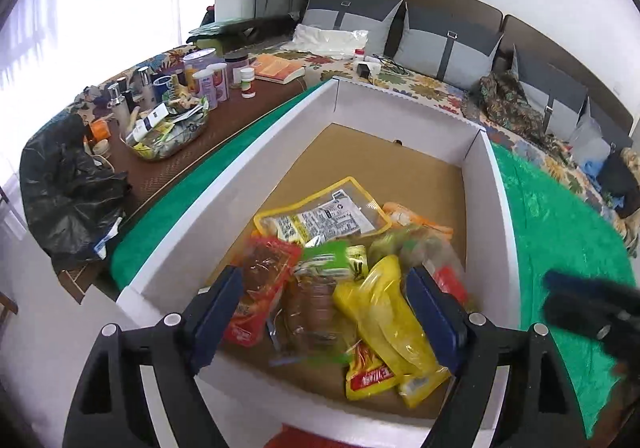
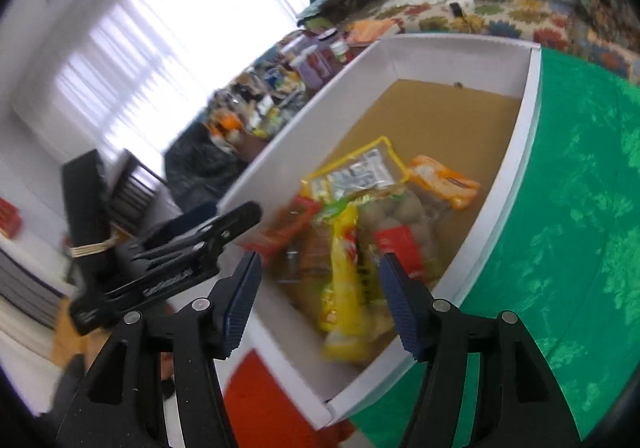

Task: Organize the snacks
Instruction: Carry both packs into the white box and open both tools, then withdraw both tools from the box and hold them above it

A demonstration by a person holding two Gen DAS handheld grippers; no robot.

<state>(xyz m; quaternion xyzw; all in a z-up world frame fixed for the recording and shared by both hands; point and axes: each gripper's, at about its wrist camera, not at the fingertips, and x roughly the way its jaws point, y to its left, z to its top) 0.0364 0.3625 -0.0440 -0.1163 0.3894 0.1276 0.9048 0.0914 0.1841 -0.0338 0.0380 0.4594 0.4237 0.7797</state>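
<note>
Several snack packets lie heaped at the near end of the white box (image 1: 256, 151), which sits on a green cloth (image 1: 560, 232) over the bed. We hold both claws above that heap: the left claw (image 1: 324, 312) stands wide open with nothing in it, and the right claw (image 2: 320, 300) is parted too and empty.

We see a few risks. The packets overlap, so closing on the yellow packet (image 1: 384, 308) could drag the red packet (image 1: 260, 288) or the clear-wrapped one between them along with it. Glossy film may slip from the pads. The two claws hang close together, and we could knock one against the other or catch the box wall.

Little writing reads clearly. The yellow-bordered packet (image 1: 324, 215) shows a printed panel too small to make out, and red lettering on the yellow packet's lower end is blurred, possibly a brand name.
</note>
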